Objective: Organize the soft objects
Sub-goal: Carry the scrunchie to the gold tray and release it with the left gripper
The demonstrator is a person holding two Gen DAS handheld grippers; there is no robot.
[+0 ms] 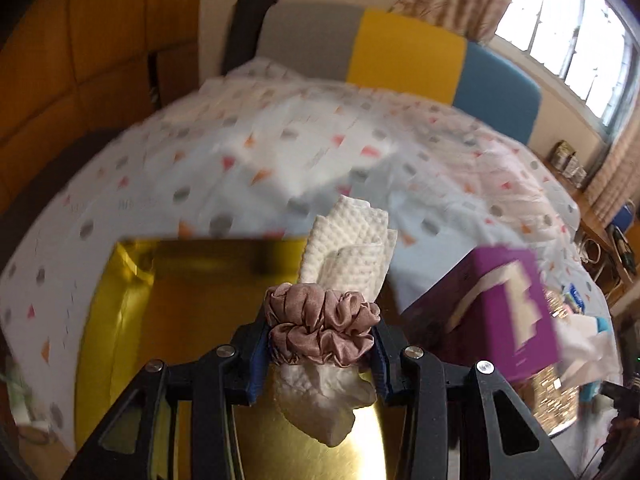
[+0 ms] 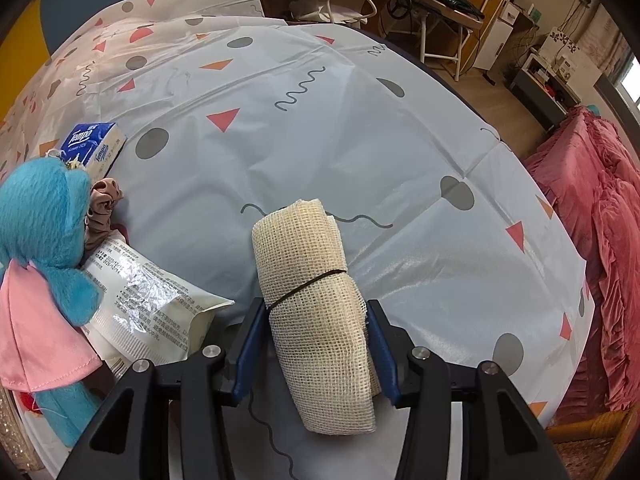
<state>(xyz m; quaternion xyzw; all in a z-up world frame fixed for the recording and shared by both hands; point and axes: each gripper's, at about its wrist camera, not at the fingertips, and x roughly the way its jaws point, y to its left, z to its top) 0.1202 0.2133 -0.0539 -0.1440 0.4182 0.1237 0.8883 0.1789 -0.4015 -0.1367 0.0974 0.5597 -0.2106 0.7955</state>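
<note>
In the left wrist view my left gripper [image 1: 322, 338] is shut on a white dimpled cloth bundle [image 1: 352, 248] bound by a dusty-pink satin scrunchie [image 1: 320, 326]. The bundle hangs over an open gold box [image 1: 120, 320]. In the right wrist view my right gripper [image 2: 316, 350] is shut on a beige mesh cloth roll [image 2: 310, 280] tied with a thin dark band, held just above the patterned tablecloth [image 2: 320, 120]. A blue plush toy [image 2: 40, 220] with a pink cloth lies at the left.
A purple box [image 1: 504, 312] stands right of the gold box, beside a glittery gold basket [image 1: 556, 396]. Near the plush lie a blue tissue pack [image 2: 94, 146], a brown scrunchie [image 2: 104, 200] and a shiny white packet [image 2: 152, 296]. A red blanket [image 2: 592, 240] lies off the table's right edge.
</note>
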